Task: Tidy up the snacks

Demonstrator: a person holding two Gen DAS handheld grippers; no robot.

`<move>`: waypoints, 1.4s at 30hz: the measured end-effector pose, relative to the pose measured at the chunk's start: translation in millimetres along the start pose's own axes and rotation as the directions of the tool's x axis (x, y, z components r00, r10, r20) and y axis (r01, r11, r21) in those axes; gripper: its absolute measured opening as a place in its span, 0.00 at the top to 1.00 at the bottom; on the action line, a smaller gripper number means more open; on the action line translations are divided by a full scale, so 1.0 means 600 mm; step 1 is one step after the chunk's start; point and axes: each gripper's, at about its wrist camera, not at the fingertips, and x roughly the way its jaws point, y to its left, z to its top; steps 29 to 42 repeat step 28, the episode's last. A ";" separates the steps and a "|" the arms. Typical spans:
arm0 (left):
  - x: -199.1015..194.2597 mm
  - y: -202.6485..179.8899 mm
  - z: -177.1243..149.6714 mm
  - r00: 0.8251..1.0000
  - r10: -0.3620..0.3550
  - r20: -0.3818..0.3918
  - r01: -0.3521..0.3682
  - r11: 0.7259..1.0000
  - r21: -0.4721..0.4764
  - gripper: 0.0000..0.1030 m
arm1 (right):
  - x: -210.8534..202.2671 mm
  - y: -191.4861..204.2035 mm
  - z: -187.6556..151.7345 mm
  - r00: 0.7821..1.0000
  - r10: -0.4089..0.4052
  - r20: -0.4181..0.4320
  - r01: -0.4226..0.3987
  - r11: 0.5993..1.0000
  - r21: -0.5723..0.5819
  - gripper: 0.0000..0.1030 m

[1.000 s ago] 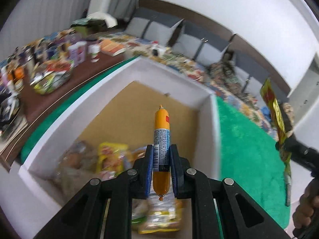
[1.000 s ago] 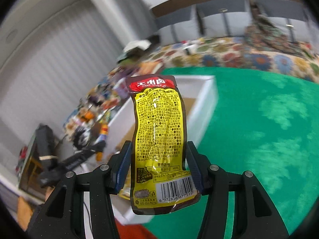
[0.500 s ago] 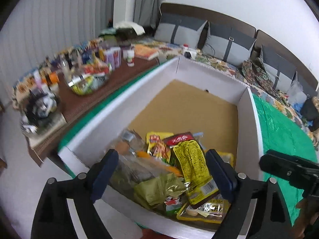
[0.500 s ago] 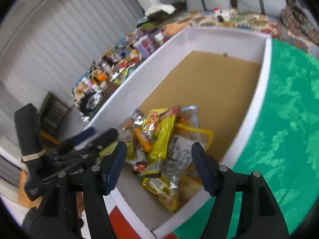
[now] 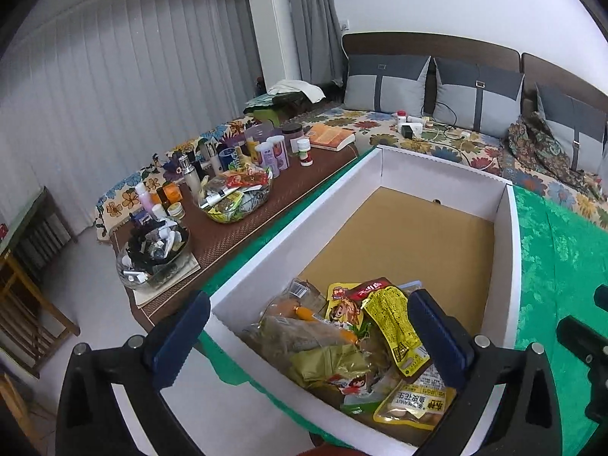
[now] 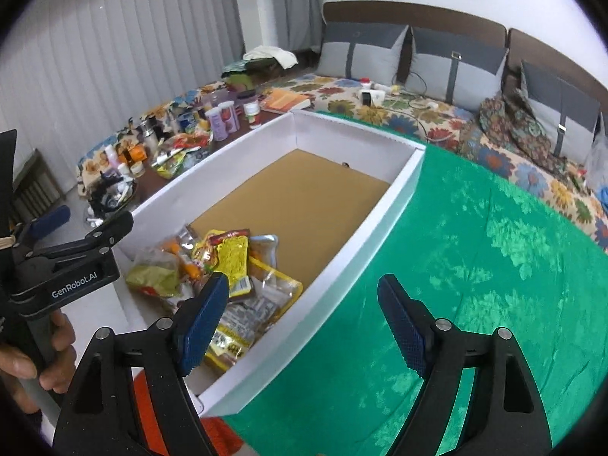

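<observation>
A white box point(image 5: 507, 250) with a brown cardboard floor stands on a green cloth point(image 5: 554, 250). A pile of snack packets point(image 5: 353, 342) fills its near end, with a yellow and red packet point(image 5: 391, 319) on top and an orange sausage point(image 5: 304, 313) among them. The box also shows in the right wrist view point(image 6: 402, 190), with the yellow packet point(image 6: 235, 256). My left gripper point(image 5: 307, 338) is open and empty above the near end of the box. My right gripper point(image 6: 304, 319) is open and empty over the box's right wall.
A brown mat point(image 5: 243, 235) left of the box holds bottles, jars, a glass bowl of packets point(image 5: 235, 197) and a bowl of small items point(image 5: 152, 250). A floral bed with grey pillows point(image 5: 387, 79) lies behind. The green cloth point(image 6: 475, 285) stretches to the right.
The left gripper let go of the orange sausage and the right let go of the yellow packet; both now lie in the box. Both grippers opened and drew back.
</observation>
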 end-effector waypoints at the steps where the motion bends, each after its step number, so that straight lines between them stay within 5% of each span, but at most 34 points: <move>1: -0.002 0.001 0.000 1.000 -0.010 -0.004 0.010 1.000 -0.003 0.00 | 0.000 0.002 -0.001 1.000 -0.004 -0.004 0.004 1.000 -0.005 0.19; 8: -0.018 0.001 0.005 0.999 -0.049 -0.018 0.048 0.999 -0.009 0.00 | -0.011 0.018 -0.006 0.999 -0.004 -0.032 0.003 1.000 -0.026 0.19; 13: -0.018 0.001 0.005 0.999 -0.007 -0.032 0.008 1.000 0.024 0.00 | -0.013 0.029 -0.004 0.999 -0.009 -0.035 0.007 0.999 -0.039 0.19; 25: -0.017 0.016 -0.003 0.993 -0.091 -0.079 0.089 0.996 -0.023 0.00 | -0.003 0.050 -0.001 0.998 0.001 -0.058 -0.004 0.999 -0.053 0.19; 42: -0.020 0.014 -0.009 0.994 -0.085 -0.074 0.083 0.996 -0.028 0.00 | -0.002 0.052 -0.001 0.998 0.007 -0.057 -0.010 0.999 -0.051 0.19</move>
